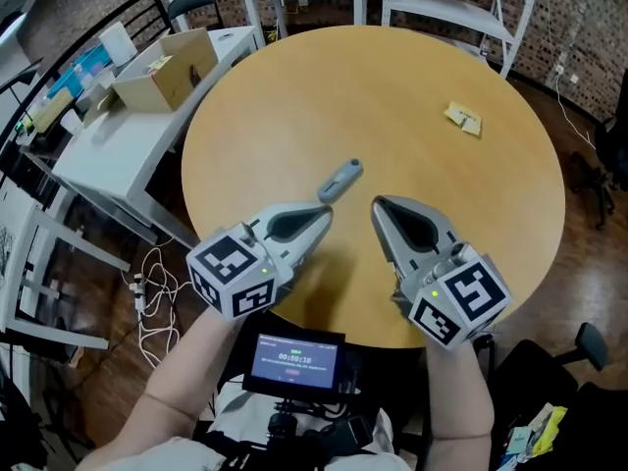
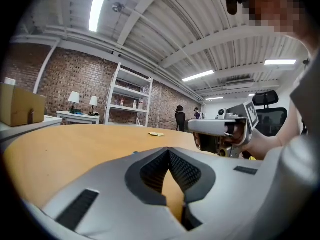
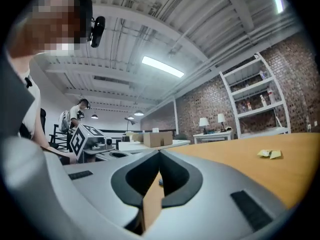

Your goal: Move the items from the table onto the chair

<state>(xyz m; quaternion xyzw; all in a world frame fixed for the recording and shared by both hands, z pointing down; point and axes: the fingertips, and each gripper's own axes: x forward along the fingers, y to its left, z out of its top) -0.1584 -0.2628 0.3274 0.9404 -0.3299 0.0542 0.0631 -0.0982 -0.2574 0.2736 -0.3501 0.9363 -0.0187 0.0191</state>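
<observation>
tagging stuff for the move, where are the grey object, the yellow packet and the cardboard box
grey object (image 1: 343, 177), head view, middle of its body
yellow packet (image 1: 463, 118), head view, its centre
cardboard box (image 1: 160, 67), head view, its top face

We read no clear text anywhere. Small screen, near, at chest: line of pale digits, too blurred for us to read. Left cube and right cube: black-white square marker patterns only, no letters or numbers.
</observation>
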